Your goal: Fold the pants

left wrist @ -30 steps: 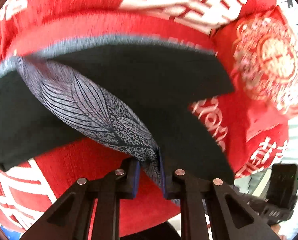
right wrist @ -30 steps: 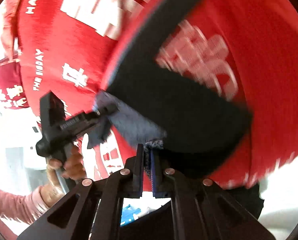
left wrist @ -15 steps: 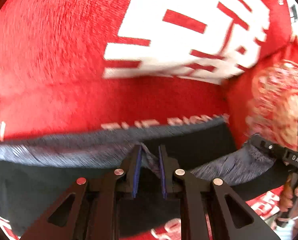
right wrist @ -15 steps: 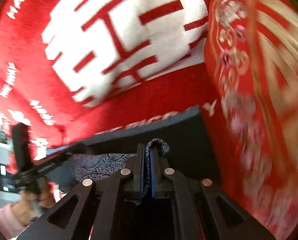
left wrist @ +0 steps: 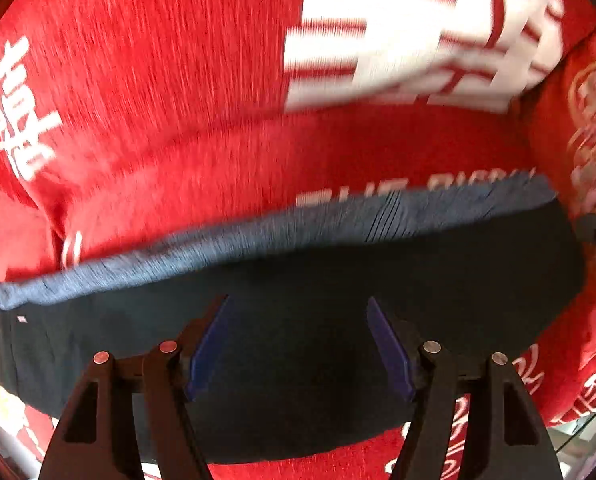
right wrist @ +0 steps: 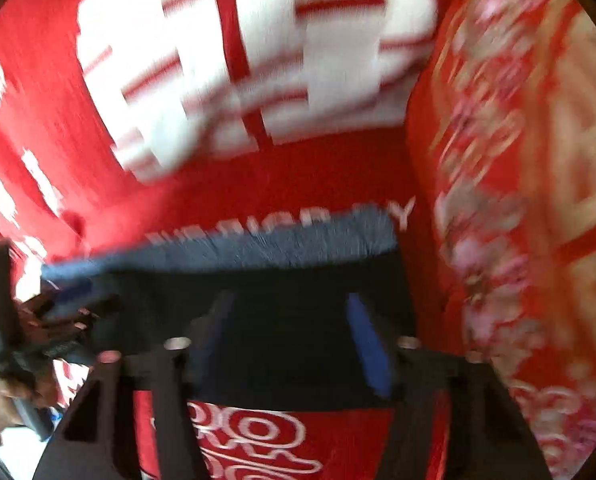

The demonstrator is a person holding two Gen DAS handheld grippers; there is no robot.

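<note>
I'm seeing both tongs, left (left wrist: 298,344) and right (right wrist: 290,340), gaping wide over the dark pants (left wrist: 298,280), gripping nothing. Motion blur is smearing the red blanket (left wrist: 158,100) lettering at twelve o'clock, and the right view is hazier.

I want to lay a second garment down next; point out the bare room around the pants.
Free: the red blanket beyond the pants' grey waistband, up to the big white characters. A narrower strip lies nearer than the pants. Crowded: the patterned red cushion presses close on the right, and both open grippers, left gripper and right gripper, hover over the pants.
</note>
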